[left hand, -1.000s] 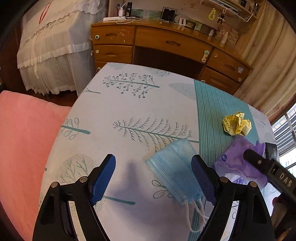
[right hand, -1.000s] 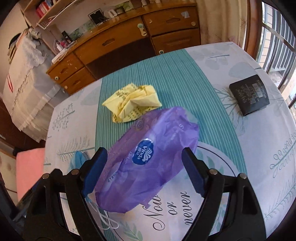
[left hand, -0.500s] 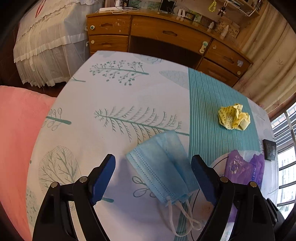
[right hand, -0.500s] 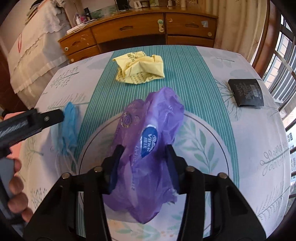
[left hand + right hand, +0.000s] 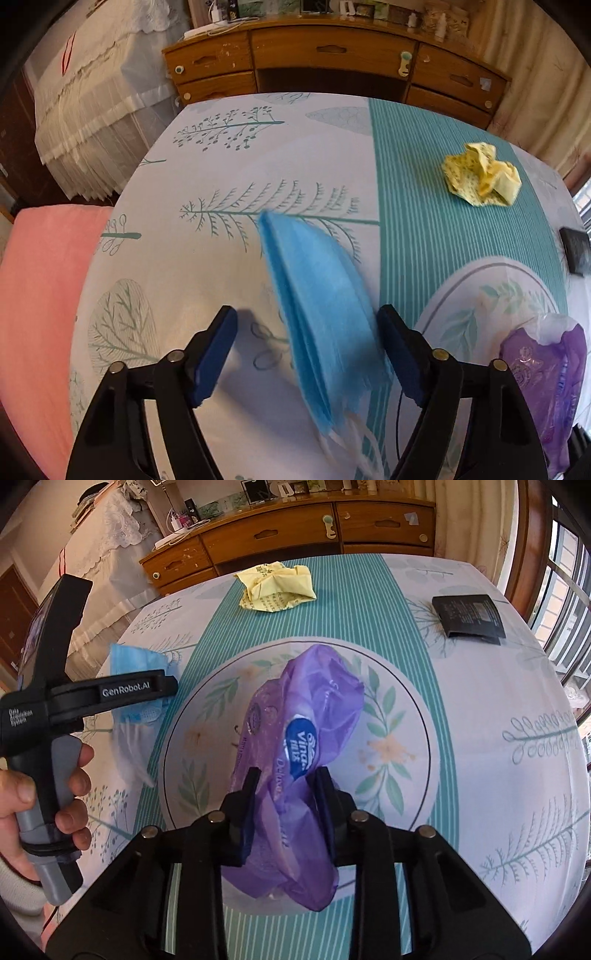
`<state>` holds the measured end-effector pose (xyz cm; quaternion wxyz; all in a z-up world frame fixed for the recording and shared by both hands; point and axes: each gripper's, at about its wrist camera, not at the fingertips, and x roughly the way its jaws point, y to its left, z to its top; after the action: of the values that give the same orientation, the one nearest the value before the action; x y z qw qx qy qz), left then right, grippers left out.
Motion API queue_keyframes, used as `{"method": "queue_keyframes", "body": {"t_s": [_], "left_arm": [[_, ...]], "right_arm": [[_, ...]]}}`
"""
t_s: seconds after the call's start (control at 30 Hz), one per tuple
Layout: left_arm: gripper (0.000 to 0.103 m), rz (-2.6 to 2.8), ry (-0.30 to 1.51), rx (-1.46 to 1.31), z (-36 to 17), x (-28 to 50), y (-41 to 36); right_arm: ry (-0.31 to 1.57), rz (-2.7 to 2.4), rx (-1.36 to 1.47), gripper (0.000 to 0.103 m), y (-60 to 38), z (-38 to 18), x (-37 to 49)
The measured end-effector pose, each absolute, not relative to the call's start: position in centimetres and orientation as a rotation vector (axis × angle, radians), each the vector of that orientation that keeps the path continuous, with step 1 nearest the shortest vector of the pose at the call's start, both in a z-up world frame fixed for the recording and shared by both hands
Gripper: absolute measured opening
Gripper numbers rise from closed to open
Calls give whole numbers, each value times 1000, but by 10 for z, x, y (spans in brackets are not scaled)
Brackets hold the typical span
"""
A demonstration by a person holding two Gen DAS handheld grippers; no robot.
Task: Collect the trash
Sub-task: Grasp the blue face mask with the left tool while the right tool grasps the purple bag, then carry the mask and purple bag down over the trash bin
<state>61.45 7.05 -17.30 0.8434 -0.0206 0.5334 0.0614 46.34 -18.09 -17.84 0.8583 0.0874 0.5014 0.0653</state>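
The right gripper (image 5: 284,805) is closing its jaws on the purple tissue pack (image 5: 306,746) over the tablecloth (image 5: 480,709), while the left gripper (image 5: 306,350), jaws half-wide and closing, is straddling the blue face mask (image 5: 317,295), with crumpled yellow paper (image 5: 480,177) lying well apart near the far edge.

Mask (image 5: 325,314) on the counter (image 5: 207,280) towards its left edge, plastic wrapper (image 5: 295,760) at the middle, crumpled paper (image 5: 277,587) by the far edge, wallet (image 5: 469,618) near the far-right corner, dresser (image 5: 295,528) behind.
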Motion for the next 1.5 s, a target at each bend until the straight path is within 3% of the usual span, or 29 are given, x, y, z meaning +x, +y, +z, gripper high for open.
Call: {"method": "queue_keyframes", "body": {"t_s": [0.03,0.1,0.17,0.2,0.6,0.93,1.13,1.3,1.5], "left_arm": [[65,119,1123,-52,-172,609,68],[29,94,1119,-51,-168,599,64],[12,62,1126,-25,-166,588,56],[9,60,1129,-6,-166,581,53],[6,-113,1130,-20,-117,449,69],[6,-292,1009,92,-21,265,68],[6,-376,966,144,11,162,53],[6,-447,965,154,7,88,37],[6,-479,1050,146,-55,42,30]], "right_arm": [[1058,139,193,25,-182,-178,459],[1067,142,212,23,-185,-177,451],[1072,143,228,21,-189,-175,442],[1073,142,234,20,-192,-174,438],[1012,148,303,17,-221,-112,333],[920,230,324,17,-222,-45,202],[884,296,327,17,-211,-18,121],[892,347,297,17,-194,-17,59],[960,360,275,17,-178,-63,6]]}}
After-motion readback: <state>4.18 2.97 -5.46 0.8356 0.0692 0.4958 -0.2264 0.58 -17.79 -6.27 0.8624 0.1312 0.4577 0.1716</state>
